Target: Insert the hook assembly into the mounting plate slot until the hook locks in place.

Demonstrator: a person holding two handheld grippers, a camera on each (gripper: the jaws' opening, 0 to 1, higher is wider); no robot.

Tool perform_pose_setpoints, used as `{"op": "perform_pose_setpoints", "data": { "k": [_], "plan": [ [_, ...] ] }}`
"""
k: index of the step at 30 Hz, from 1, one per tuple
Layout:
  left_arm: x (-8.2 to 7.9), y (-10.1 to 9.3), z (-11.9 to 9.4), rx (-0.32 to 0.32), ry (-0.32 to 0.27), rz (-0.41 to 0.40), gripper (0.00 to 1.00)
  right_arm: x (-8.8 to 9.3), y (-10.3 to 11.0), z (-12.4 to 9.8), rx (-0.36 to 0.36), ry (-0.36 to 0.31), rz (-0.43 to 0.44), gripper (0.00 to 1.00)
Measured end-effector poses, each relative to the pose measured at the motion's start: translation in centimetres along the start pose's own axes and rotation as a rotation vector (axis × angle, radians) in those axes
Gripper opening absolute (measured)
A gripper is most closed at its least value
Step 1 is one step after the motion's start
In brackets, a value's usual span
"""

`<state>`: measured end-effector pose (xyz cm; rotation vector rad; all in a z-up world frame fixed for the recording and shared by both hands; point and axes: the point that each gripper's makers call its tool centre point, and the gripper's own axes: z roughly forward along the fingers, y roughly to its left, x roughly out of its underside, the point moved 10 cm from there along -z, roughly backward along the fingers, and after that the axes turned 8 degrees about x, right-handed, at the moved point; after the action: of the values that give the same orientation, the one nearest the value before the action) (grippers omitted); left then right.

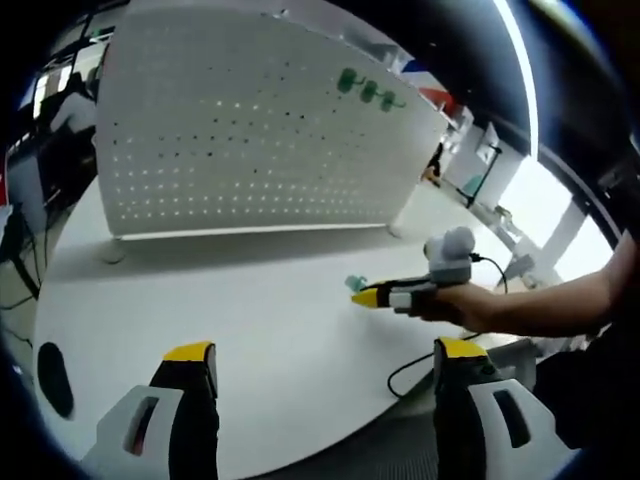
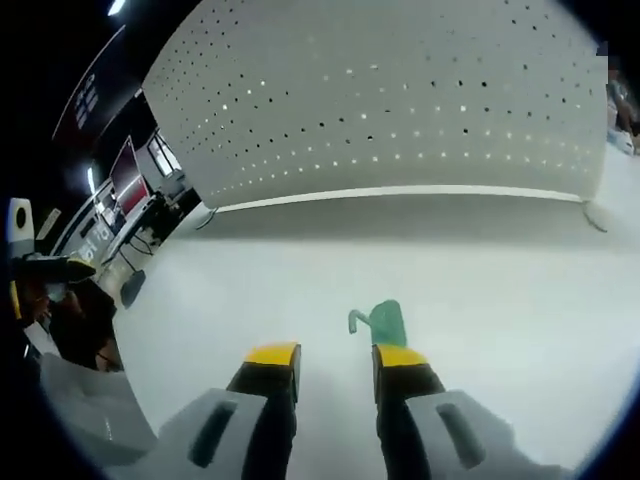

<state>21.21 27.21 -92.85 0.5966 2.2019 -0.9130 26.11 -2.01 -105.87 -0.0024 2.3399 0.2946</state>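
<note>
Resting on the white bench [image 2: 520, 300] beside the right tool's [image 2: 335, 368] parted, empty jaws: a green hook [image 2: 380, 322]; the left tool [image 1: 325, 362] gapes wide, empty.

1. Left gripper view looks from the table's [image 1: 250, 300] near edge toward the pegboard [image 1: 250, 130], fairly far back.
2. Right gripper view sits low over the table [image 2: 500, 270], nearer the pegboard [image 2: 400, 100]; both share them.

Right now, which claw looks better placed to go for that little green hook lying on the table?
The right claw. The green hook lies on the white table just ahead of its open tips, touching one. The left claw, open too, hangs well back, facing the pegboard.
</note>
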Motion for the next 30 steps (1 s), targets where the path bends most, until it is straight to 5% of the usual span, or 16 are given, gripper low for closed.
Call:
{"op": "perform_pose_setpoints", "data": {
  "k": [13,30],
  "plan": [
    [0.1,0.6,0.2,-0.004,0.004,-0.013,0.9,-1.4,-2.3,0.9,0.058,-0.01,0.021,0.27],
    [0.3,1.0,0.1,-0.012,0.003,-0.023,0.89,-2.8,-2.7,2.1,0.078,-0.005,0.071,0.23]
  ]
}}
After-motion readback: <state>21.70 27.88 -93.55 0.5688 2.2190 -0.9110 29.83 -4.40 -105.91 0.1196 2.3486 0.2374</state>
